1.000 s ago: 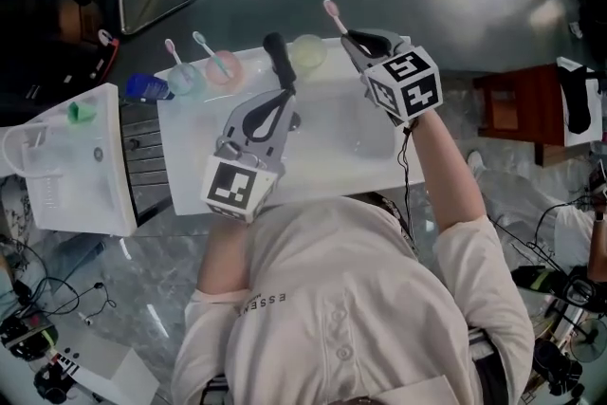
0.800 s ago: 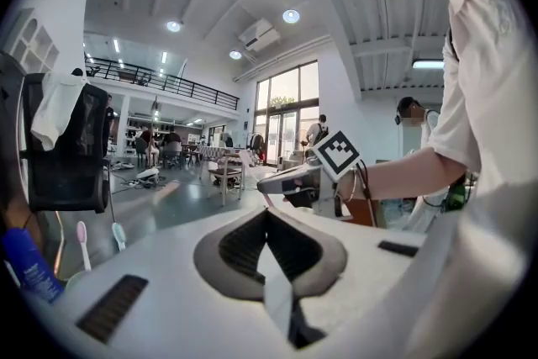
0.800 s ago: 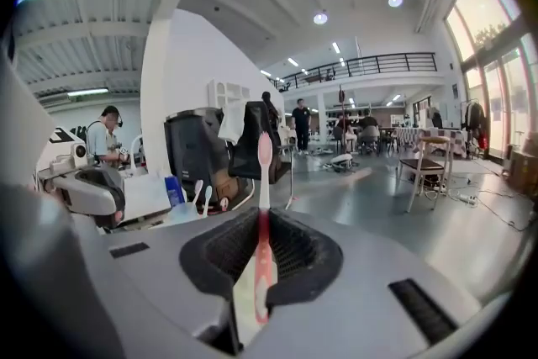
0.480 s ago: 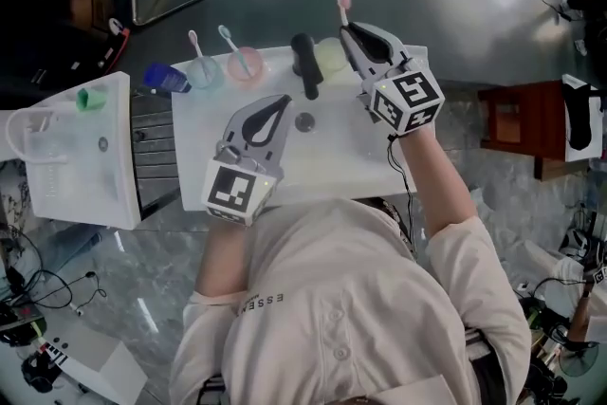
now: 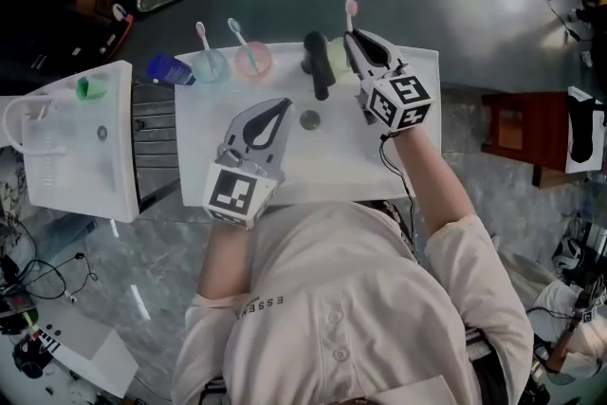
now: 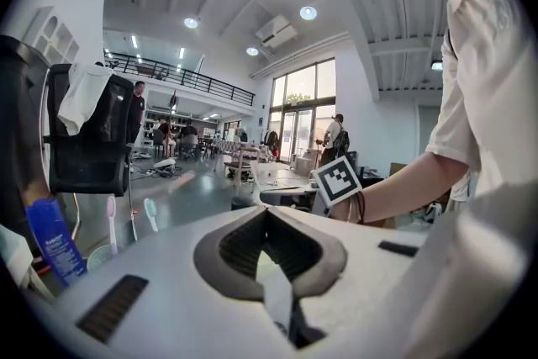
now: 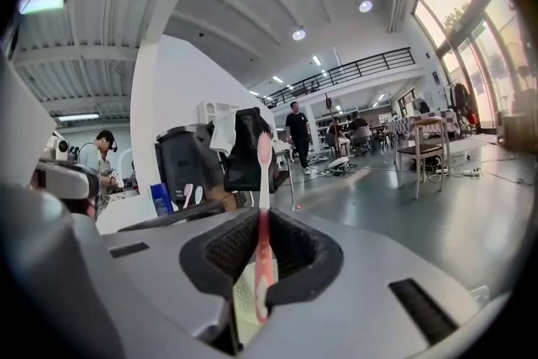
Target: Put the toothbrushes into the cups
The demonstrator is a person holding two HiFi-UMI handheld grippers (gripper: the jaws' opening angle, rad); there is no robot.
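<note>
a white bench fills the middle of the head view, with a white tub just beside its left edge. both claws hang over the bench. the left claw is near the middle, its jaws pressed together with nothing between them, as the left gripper view also shows. the right claw is at the far edge, right of a black tap, and pinches a toothbrush by its handle. in the right gripper view that toothbrush stands upright between the jaws of the right claw, head up, with the green cup showing just below it.

the green cup sits between the tap and the right claw. further left along the far edge stand a pink cup and a blue cup, then a blue bottle. a blue brush leans in the pink cup and a pink brush in the blue cup. a drain lies near the tap's base.
</note>
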